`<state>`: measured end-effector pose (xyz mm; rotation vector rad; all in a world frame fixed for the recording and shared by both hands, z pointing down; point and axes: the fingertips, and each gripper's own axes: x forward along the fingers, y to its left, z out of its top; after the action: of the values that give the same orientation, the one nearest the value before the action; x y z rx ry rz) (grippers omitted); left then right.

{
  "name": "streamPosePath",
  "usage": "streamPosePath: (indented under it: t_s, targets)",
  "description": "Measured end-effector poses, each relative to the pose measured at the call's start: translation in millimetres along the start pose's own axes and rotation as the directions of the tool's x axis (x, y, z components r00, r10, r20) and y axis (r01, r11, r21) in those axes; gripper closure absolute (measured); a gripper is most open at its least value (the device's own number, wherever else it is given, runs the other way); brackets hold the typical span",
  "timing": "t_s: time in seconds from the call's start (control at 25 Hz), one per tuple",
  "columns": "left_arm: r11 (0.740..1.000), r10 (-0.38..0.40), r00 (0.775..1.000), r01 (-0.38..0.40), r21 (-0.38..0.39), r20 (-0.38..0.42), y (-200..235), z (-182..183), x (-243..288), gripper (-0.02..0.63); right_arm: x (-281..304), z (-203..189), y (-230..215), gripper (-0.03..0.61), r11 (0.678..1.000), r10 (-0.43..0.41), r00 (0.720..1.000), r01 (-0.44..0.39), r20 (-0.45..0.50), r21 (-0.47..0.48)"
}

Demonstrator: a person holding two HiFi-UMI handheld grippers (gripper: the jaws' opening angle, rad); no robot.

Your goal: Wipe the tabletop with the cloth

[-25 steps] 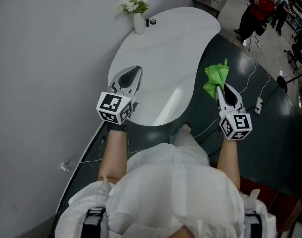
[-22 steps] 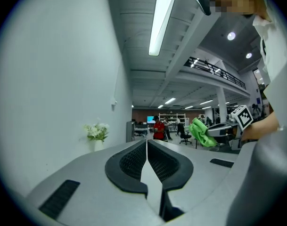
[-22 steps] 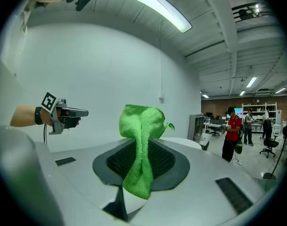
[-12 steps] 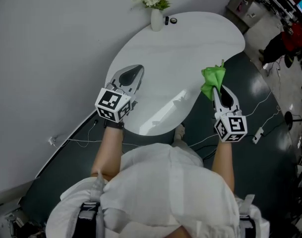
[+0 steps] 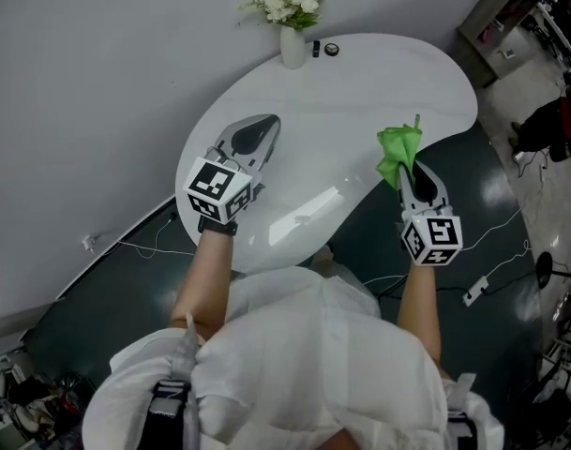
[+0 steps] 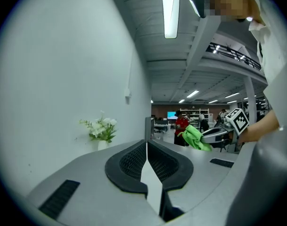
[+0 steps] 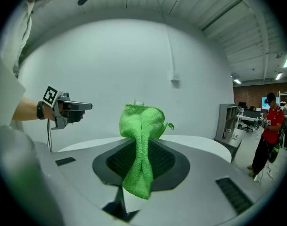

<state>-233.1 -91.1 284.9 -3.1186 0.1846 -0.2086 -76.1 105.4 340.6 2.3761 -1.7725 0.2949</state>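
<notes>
"Green microfibre cloth [image 5: 395, 146]: where is it in the head view?"

"At the right edge of the white glossy bean-shaped tabletop [image 5: 360, 87], pinched in the right gripper [image 5: 409, 165]. That gripper's body reaches back off the tabletop over the dark floor [image 5: 482, 186]. Whether the cloth touches the tabletop cannot be told there."

"And the left gripper [image 5: 264, 125]?"

"Over the tabletop's left part, pointing toward its far end. A white vase of white flowers [image 5: 293, 45] stands there beside a small dark round object [image 5: 332, 50]."

"What does the left gripper view add?"

"Its dark ribbed jaws meet along one line with nothing between them. Past them the vase stands at the tabletop's far left, and the cloth shows off to the right in the other gripper."

"The right gripper view?"

"The jaws are clamped on the cloth. A bunched head stands up past the tips and a tail hangs back between them. The tabletop stretches beyond, with the left gripper held above its left side."
</notes>
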Motion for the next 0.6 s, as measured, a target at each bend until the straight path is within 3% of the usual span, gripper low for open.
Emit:
streamPosePath:
  t_s: [0.32,0.6]
  targets:
    - [0.988,0.145,0.988,-0.147,-0.038,-0.06,19,-35,24,0.592,68,-45,-49,0.509,0.993,0.106,0.986,-0.111,-0.125,-0.029]
    - [0.974,0.197,0.972,-0.209,-0.088,-0.131,22,-80,11,0.592,130,-113,-52,0.509,0.978,0.13,0.946,-0.173,-0.298,-0.12]
